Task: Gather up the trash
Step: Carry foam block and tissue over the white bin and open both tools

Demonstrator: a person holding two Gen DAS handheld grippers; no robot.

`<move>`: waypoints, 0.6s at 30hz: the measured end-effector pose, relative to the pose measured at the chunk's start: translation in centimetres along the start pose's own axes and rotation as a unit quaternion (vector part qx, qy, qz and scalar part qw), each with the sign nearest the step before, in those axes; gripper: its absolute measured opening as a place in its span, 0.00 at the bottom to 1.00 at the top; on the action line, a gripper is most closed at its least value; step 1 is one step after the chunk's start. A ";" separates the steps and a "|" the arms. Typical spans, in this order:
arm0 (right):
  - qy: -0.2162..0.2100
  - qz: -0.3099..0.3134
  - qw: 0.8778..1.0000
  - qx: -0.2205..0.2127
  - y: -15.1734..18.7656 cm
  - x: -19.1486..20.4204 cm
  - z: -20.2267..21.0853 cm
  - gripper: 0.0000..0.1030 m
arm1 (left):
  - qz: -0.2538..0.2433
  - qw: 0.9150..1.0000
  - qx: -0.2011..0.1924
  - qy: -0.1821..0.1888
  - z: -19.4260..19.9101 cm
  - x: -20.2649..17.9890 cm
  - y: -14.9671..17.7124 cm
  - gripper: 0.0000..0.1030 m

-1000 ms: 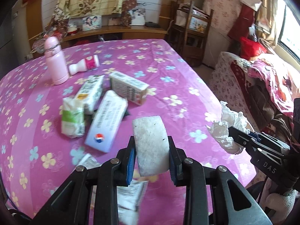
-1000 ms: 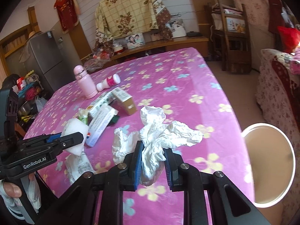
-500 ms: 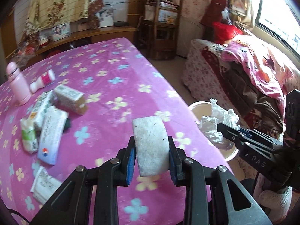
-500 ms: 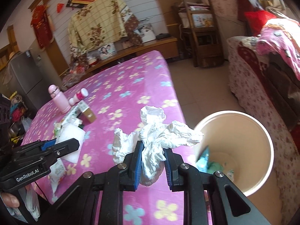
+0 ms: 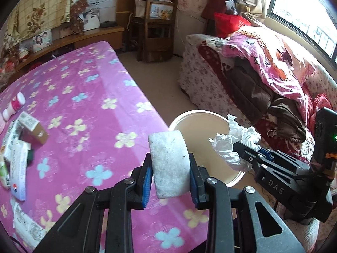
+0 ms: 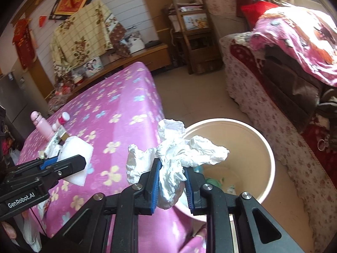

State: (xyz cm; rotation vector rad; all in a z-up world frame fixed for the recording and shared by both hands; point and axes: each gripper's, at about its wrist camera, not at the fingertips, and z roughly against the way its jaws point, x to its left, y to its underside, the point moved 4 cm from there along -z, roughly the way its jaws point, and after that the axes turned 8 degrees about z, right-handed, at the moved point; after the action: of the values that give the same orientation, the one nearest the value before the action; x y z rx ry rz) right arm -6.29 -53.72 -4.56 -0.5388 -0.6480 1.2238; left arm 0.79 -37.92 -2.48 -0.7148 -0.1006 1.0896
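My left gripper (image 5: 169, 178) is shut on a white foam block (image 5: 168, 164), held over the pink table's right edge beside the cream trash bin (image 5: 197, 117). My right gripper (image 6: 171, 186) is shut on a crumpled white tissue (image 6: 179, 154), right at the near-left rim of the bin (image 6: 267, 154), which stands on the floor. Some trash lies at the bin's bottom (image 6: 214, 182). In the right wrist view the left gripper (image 6: 69, 164) shows at the left with the foam (image 6: 78, 154). The left wrist view has the right gripper (image 5: 250, 154) holding the tissue (image 5: 231, 145) over the bin.
The table's pink flowered cloth (image 5: 88, 97) carries several boxes (image 5: 31, 128), packets and a small white-and-pink bottle (image 5: 13, 105) at the left. A pink flask (image 6: 42, 125) stands there too. A sofa heaped with blankets (image 5: 263, 73) lies right of the bin; a wooden chair (image 5: 155, 23) stands behind.
Both grippers swung right, from over the table's middle to its right edge. The bin came into view and now lies just beyond both held items. Both grips stay the same.
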 end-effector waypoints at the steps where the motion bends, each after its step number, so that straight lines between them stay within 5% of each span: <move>1: 0.004 -0.003 1.000 0.001 0.1 -0.6 0.0 0.23 | 0.000 1.000 0.004 0.003 -0.4 -0.3 -0.1 0.31; 18: 0.044 -0.064 0.997 0.031 1.3 -8.3 -3.4 0.25 | -0.002 0.998 0.046 0.048 -6.5 -4.7 -0.7 0.33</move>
State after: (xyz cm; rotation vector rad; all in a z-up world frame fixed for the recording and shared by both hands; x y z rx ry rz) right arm -6.45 -61.54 -9.17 -0.4907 -0.5594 1.0904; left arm 1.75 -45.11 -5.88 -0.6816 0.0303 1.0475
